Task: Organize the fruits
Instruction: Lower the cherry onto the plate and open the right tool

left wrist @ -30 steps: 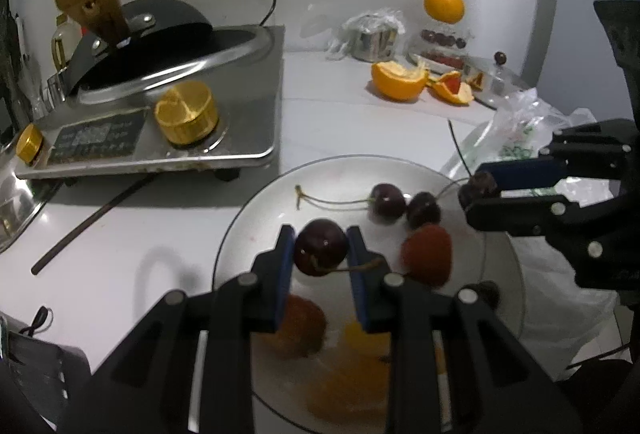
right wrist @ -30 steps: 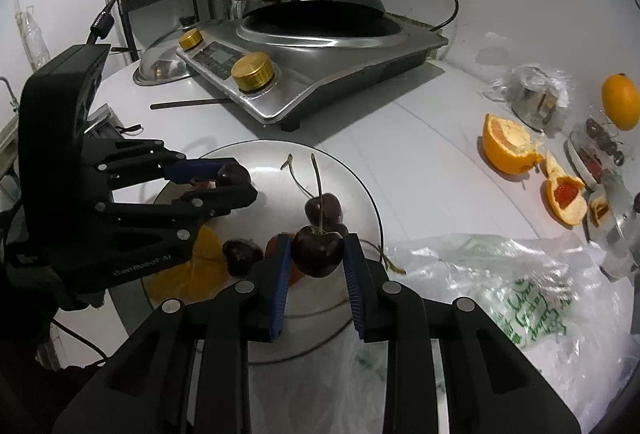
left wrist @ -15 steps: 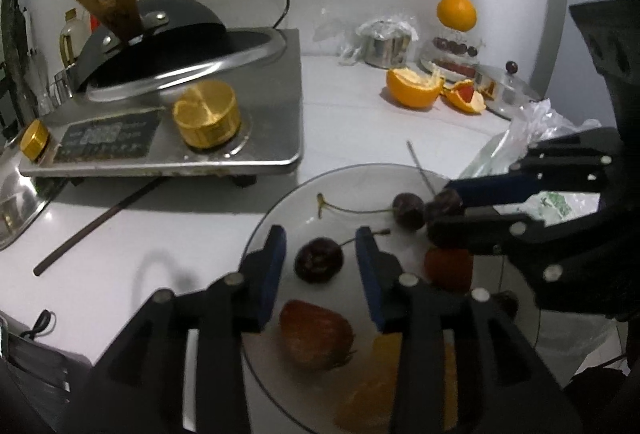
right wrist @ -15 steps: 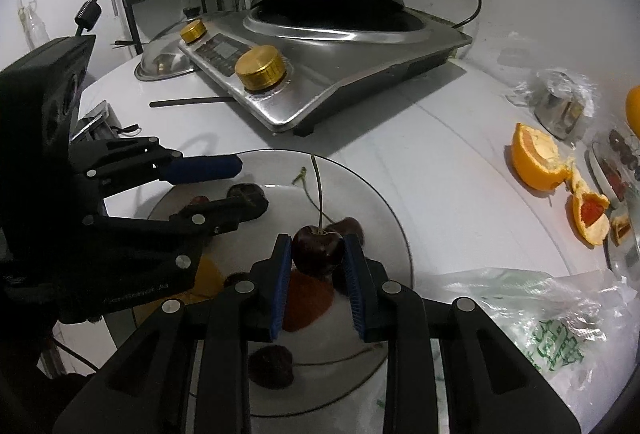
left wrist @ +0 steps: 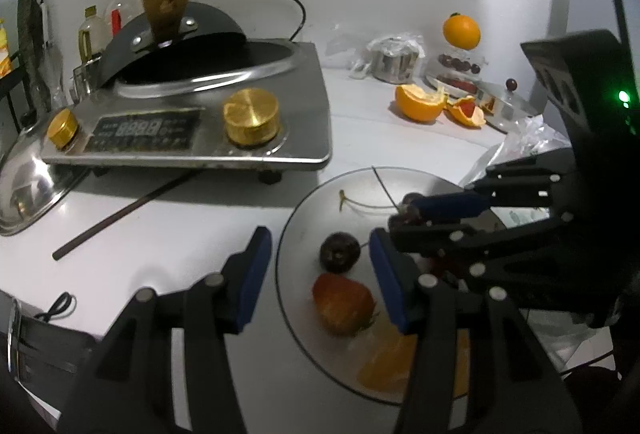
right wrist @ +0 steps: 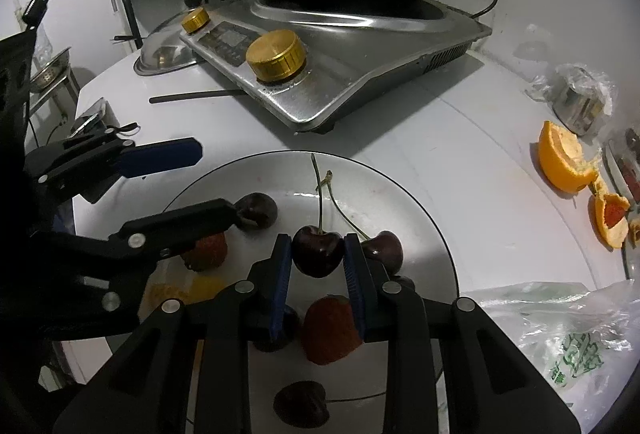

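The right tongs are clamped on a dark cherry, both blue pads pressing its sides, its stem standing up from between them. They hold it low over a round glass plate on the white table. Just beside the right pad a second cherry lies on the plate, and below the held fruit sits a red strawberry. Another cherry lies near the plate's near rim.

The left tongs hang over the left part of the same plate with their jaws opening. A dark cherry lies on the glass between the pads, nearer the right one, and neither pad touches it. A strawberry rests just below that cherry, also between the fingers, with an orange piece further towards the near rim. In the right wrist view the left tongs reach in from the left, their lower finger ending just beside this loose cherry.

Behind the plate stands a steel cooker with gold knobs and a black wok on it. A dark stick lies on the table in front of it. Cut orange halves and a whole orange sit further back on the right, well apart from the plate, and a crumpled plastic bag lies beside its right rim.
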`<state>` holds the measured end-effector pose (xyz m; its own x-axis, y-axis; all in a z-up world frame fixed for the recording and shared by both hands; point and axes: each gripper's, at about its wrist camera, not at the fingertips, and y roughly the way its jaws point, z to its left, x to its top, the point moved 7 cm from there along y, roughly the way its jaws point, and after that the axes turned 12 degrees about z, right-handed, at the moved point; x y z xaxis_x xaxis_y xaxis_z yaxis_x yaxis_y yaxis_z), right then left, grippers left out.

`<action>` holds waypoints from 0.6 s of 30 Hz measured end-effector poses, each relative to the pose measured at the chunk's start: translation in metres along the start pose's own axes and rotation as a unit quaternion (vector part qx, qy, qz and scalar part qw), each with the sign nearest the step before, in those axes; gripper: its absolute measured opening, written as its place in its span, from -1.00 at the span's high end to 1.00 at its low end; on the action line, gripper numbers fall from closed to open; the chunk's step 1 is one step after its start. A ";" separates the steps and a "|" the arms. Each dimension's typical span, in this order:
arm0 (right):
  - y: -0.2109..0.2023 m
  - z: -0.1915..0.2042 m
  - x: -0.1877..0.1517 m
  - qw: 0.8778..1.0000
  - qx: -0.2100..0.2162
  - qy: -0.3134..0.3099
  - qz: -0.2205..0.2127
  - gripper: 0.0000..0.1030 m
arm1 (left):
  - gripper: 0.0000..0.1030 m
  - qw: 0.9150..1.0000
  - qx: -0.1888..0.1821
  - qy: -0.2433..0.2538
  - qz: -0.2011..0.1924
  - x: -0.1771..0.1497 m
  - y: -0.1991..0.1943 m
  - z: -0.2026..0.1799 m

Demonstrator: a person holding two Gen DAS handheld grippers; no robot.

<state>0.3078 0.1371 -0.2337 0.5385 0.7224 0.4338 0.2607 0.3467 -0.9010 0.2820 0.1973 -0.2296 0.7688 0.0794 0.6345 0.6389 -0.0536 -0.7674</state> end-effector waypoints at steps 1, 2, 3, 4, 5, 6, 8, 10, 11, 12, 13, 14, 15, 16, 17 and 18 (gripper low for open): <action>0.001 0.000 0.000 1.000 0.000 0.001 0.001 0.45 | -0.02 1.000 0.000 0.000 0.000 -0.001 -0.001 0.000; 0.002 0.001 0.001 1.000 0.001 0.000 0.002 0.46 | -0.02 1.000 0.001 -0.001 0.000 -0.003 -0.001 0.000; 0.003 0.002 0.000 1.000 0.001 0.000 0.003 0.45 | -0.02 1.000 0.001 -0.001 0.000 -0.005 -0.003 0.001; 0.003 0.002 0.000 1.000 0.001 0.001 0.004 0.45 | -0.02 1.000 0.002 -0.003 0.001 -0.006 -0.004 0.002; 0.004 0.003 0.000 1.000 0.001 0.001 0.004 0.46 | -0.02 1.000 0.002 -0.004 0.001 -0.007 -0.004 0.002; 0.004 0.003 0.000 1.000 0.001 0.003 0.004 0.45 | -0.02 1.000 0.002 -0.004 0.001 -0.008 -0.006 0.002; 0.004 0.002 -0.001 1.000 0.000 0.005 0.006 0.45 | -0.02 1.000 0.003 -0.006 -0.001 -0.009 -0.009 0.002; 0.003 0.002 -0.002 1.000 0.001 0.008 0.006 0.45 | -0.02 1.000 0.000 -0.007 -0.003 -0.010 -0.013 0.001; 0.002 0.002 -0.003 1.000 0.004 0.010 0.005 0.45 | -0.02 1.000 -0.001 -0.005 -0.005 -0.010 -0.015 -0.001; 0.000 0.002 -0.003 1.000 0.005 0.013 0.004 0.44 | -0.02 1.000 -0.003 -0.002 -0.008 -0.010 -0.018 -0.002; -0.002 0.002 -0.003 1.000 0.003 0.014 0.003 0.44 | -0.03 1.000 -0.004 0.000 -0.011 -0.010 -0.021 -0.004; -0.004 0.001 -0.003 1.000 0.002 0.014 0.002 0.43 | -0.03 1.000 -0.006 0.002 -0.014 -0.010 -0.024 -0.006; -0.006 0.002 -0.004 1.000 0.002 0.014 0.000 0.43 | -0.03 1.000 -0.007 0.004 -0.017 -0.010 -0.027 -0.008; -0.007 0.003 -0.004 1.000 0.002 0.014 -0.001 0.43 | -0.04 1.000 -0.008 0.006 -0.019 -0.010 -0.029 -0.010; -0.010 0.003 -0.004 1.000 0.001 0.014 -0.002 0.43 | -0.04 1.000 -0.008 0.008 -0.021 -0.010 -0.031 -0.012; -0.012 0.003 -0.005 1.000 0.000 0.014 -0.004 0.42 | -0.04 1.000 -0.008 0.010 -0.022 -0.010 -0.033 -0.013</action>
<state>0.2991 0.1311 -0.2251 0.5589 0.7024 0.4407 0.2647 0.3524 -0.8976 0.2538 0.1850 -0.2094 0.7406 0.0629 0.6690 0.6719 -0.0661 -0.7377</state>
